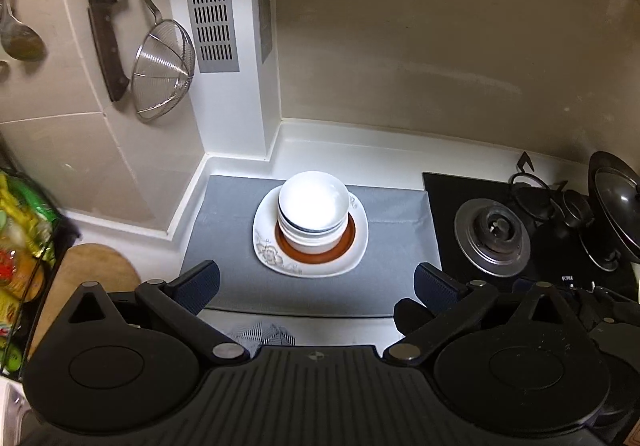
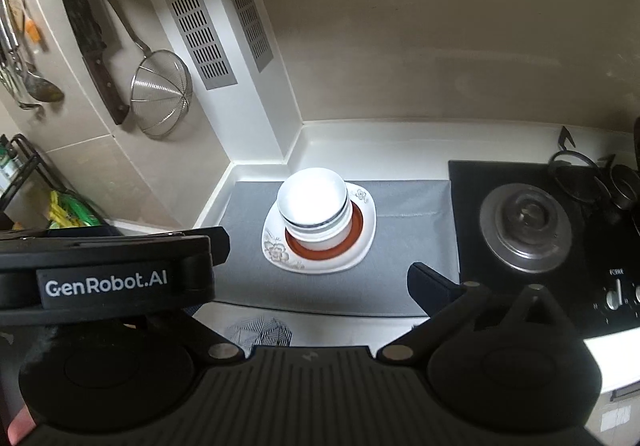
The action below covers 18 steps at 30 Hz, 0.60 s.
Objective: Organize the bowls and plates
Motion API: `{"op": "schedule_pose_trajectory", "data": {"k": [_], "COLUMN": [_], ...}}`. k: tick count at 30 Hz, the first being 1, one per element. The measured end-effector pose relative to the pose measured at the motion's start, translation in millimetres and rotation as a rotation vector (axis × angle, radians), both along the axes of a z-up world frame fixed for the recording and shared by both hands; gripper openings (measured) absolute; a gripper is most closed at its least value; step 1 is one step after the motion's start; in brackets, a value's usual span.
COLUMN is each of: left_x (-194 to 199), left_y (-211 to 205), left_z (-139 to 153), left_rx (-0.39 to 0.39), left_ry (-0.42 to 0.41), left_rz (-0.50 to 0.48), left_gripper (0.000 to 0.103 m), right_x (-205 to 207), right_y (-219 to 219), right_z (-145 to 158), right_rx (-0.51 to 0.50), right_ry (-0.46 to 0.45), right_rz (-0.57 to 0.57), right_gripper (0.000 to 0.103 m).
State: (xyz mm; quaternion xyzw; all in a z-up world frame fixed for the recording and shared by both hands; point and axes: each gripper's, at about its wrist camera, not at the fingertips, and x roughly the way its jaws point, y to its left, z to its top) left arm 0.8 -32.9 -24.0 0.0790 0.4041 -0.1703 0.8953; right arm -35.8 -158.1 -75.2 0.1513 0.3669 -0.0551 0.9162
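A stack of white bowls [image 1: 313,205] sits on a small orange-brown plate [image 1: 348,242], which sits on a white square plate with a flower print [image 1: 268,250]. The whole stack stands on a grey mat [image 1: 224,246] on the white counter. It also shows in the right wrist view, the bowls [image 2: 314,205] on the flower plate [image 2: 276,250]. My left gripper [image 1: 318,286] is open and empty, held back in front of the stack. My right gripper [image 2: 320,258] is open and empty, also short of the stack. The left gripper's body [image 2: 104,270] covers the right gripper's left finger.
A gas hob [image 1: 492,234] with a burner lies right of the mat, a dark pan lid [image 1: 616,201] at its far right. A strainer [image 1: 164,65], knife and ladles hang on the left wall. A wooden board [image 1: 92,274] and a rack of packets [image 1: 24,246] stand at left.
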Motion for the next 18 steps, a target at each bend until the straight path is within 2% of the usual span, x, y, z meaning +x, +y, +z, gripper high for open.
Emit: {"op": "schedule_pose_trajectory", "data": {"k": [5,18], "left_x": [-38,-70], "left_y": [-13,-21], "left_z": [10,12], "left_rx": [0.07,0.081], "left_ry": [-0.066,-0.08], "left_rz": [0.015,0.07], "left_gripper": [0.103,0.103], "right_x": [-27,-57], "right_y": [-2,-8], "right_z": [5,10], "right_rx": [0.001,-0.019], "right_ry": [-0.01,-0.015], "right_rz": [0.015,0.038], "right_gripper": [0.103,0.103]}}
